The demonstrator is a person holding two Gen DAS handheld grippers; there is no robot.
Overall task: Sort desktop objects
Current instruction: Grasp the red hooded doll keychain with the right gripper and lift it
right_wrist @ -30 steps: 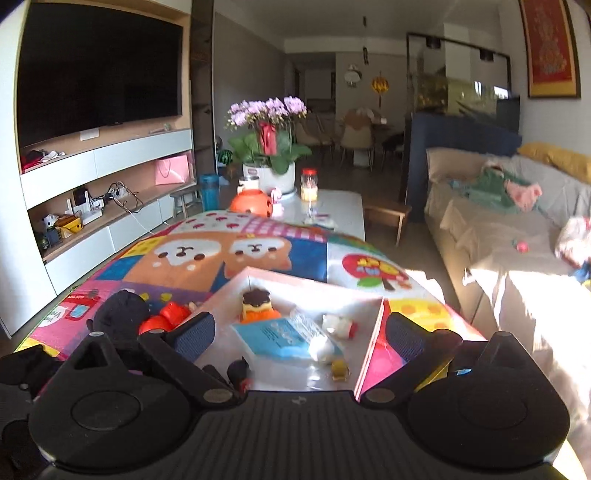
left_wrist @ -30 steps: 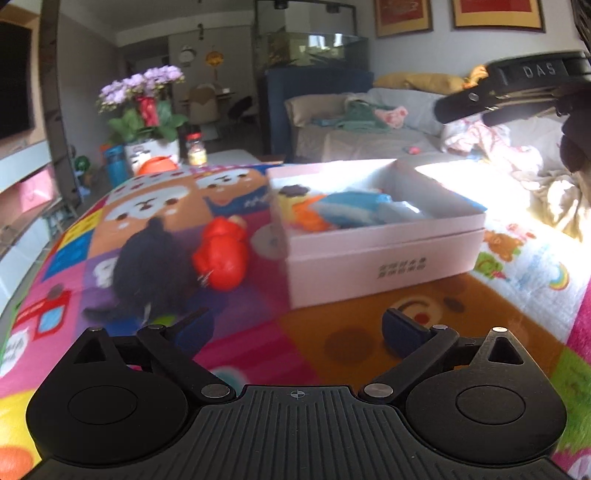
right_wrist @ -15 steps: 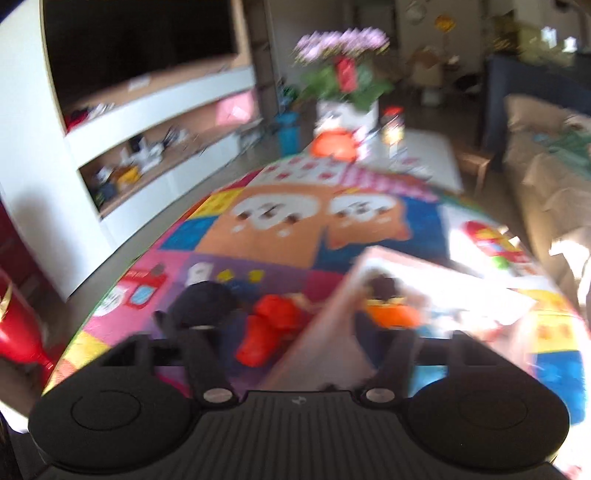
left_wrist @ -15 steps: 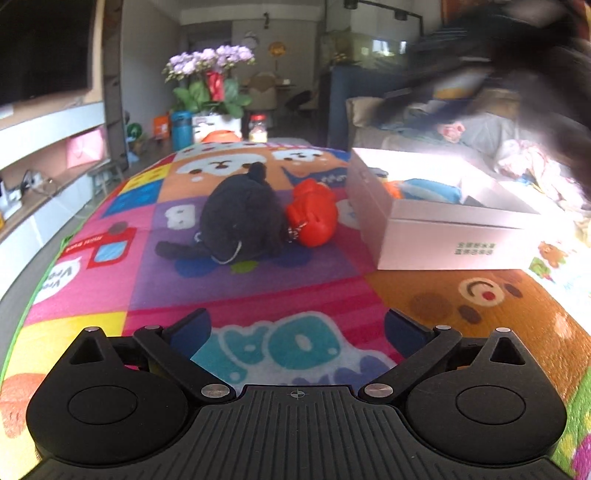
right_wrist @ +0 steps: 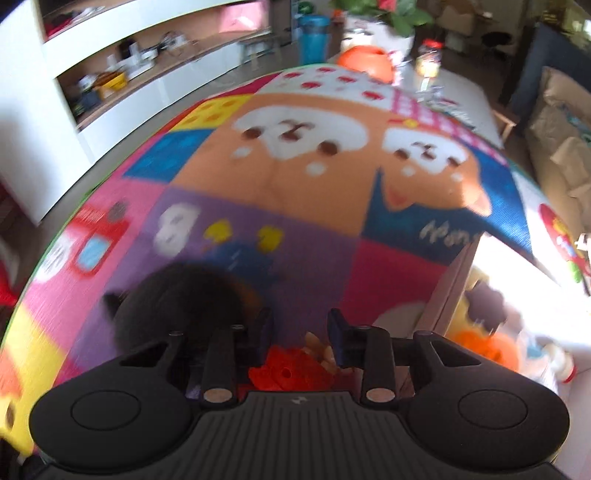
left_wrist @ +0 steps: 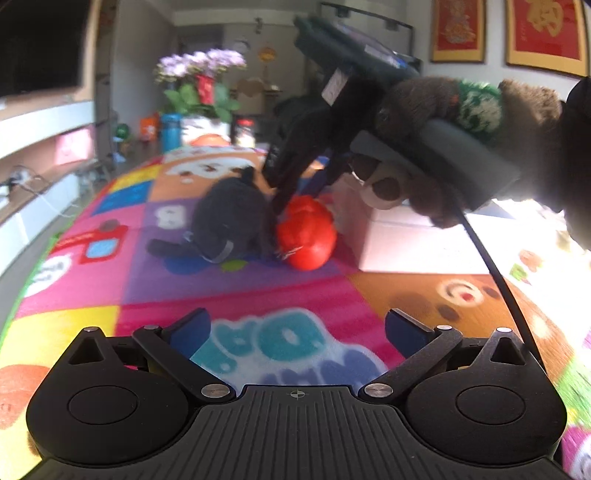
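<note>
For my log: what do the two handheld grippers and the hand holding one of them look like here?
Both the left gripper and the right gripper are matte black plastic: a ribbed base, two round discs and silver pivot screws. The fingers carry dark blue pads. The right hand wears a fuzzy brown glove with a green-and-white patterned band. A thin black cable hangs below it.

A pot of purple flowers [left_wrist: 201,88] is standing at the far end of the room with a blue bottle [left_wrist: 171,132] just beside it. Two red framed pictures [left_wrist: 458,29] are hanging on the wall, and white shelving [right_wrist: 122,66] is running along the left side.
</note>
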